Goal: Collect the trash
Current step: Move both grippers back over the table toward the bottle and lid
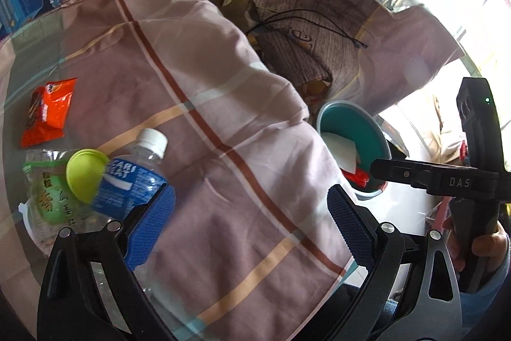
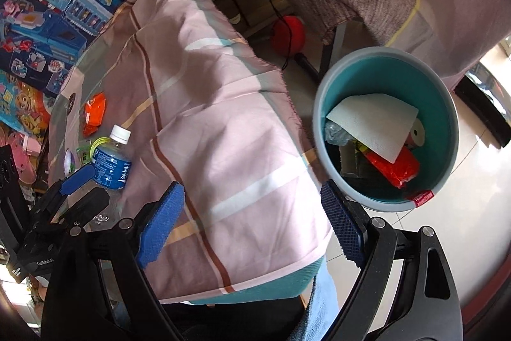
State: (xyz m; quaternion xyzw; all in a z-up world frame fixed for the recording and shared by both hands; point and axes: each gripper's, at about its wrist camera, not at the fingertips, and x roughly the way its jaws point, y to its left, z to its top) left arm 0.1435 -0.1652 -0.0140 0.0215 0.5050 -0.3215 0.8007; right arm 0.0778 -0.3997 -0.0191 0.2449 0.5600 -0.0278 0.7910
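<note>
With both tongs, left gripper and right gripper, wide open and empty, we risk knocking the water bottle off the table edge when reaching.

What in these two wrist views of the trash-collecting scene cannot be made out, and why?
- Bin bottom, right wrist view: covered by a white paper sheet and a red wrapper.
- Blue-label bottle base, left wrist view: hidden behind the left gripper.
- Orange snack packet, right wrist view: print too small to read.
</note>
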